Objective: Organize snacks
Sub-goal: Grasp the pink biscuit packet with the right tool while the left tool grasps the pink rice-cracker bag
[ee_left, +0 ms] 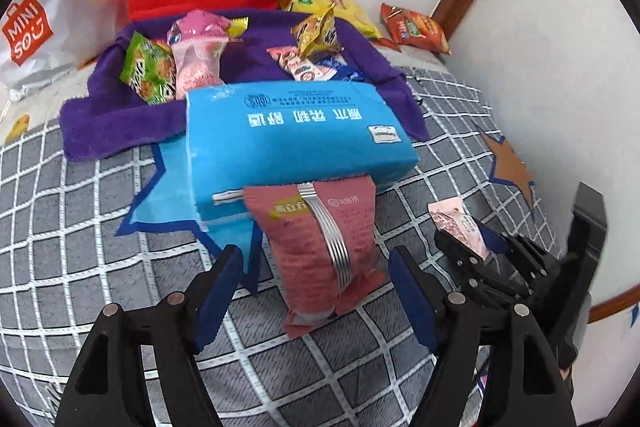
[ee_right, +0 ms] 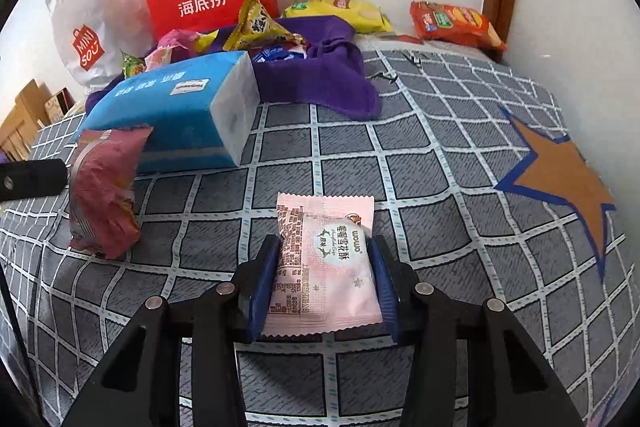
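Right tool (ee_right: 324,287) clamped on pink packet (ee_right: 326,267), held above bed (ee_right: 440,187). Left tool (ee_left: 316,291) apart, flanking red pouch (ee_left: 320,247) leaning on blue pack (ee_left: 296,131) just ahead.

Left claw (ee_left: 316,291) agape, right claw (ee_right: 324,287) clamped
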Demonstrator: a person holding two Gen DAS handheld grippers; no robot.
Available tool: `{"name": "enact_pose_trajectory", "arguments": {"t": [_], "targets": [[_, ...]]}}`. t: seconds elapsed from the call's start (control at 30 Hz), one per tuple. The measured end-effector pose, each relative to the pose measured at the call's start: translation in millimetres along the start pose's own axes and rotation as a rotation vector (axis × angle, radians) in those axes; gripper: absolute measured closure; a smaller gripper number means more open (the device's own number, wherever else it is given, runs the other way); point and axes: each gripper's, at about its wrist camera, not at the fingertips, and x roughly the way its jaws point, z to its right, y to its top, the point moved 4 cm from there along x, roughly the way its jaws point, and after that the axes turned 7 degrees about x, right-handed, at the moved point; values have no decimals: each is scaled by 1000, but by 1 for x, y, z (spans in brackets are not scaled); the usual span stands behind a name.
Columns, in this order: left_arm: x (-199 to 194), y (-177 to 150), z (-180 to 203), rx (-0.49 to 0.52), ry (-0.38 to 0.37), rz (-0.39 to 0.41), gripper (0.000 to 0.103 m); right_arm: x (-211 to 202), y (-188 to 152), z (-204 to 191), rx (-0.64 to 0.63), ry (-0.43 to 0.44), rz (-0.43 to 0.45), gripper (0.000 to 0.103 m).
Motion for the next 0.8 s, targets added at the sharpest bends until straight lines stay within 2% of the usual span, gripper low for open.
{"name": "enact_pose_trajectory", "arguments": {"t": [0.07, 0.17, 0.23, 0.27, 0.37, 0.47, 0.53, 0.6, 0.7, 0.8], "targets": [[9, 1, 1, -16, 0, -14, 29, 0, -1, -2, -9, -9, -1, 57], [24, 1, 4, -18, 51, -36, 31, 1, -1, -2, -11, -10, -2, 56], [29, 1, 4, -16, 50, -33, 42, 1, 0, 0, -2, 4, -4, 56], [30, 0, 4, -22, 13, -35, 55, 1, 0, 0, 4, 11, -4, 56], [24, -3, 2, -29, -11, -41, 62, 1, 0, 2, 11, 21, -4, 56], [5, -9, -4, -3, 11, -34, 62, 0, 1, 0, -5, 14, -1, 57], [-7, -17, -15, -7, 60, -47, 62, -1, 1, -6, -25, 14, 6, 57], [-17, -26, -29, -22, 109, -61, 62, -2, 1, -16, -32, 41, 5, 57], [-27, -39, -50, -49, 141, -66, 62, -5, -2, -36, -52, 123, -3, 57], [-24, -45, -68, -74, 189, -67, 61, -1, -4, -51, -86, 125, -8, 57]]}}
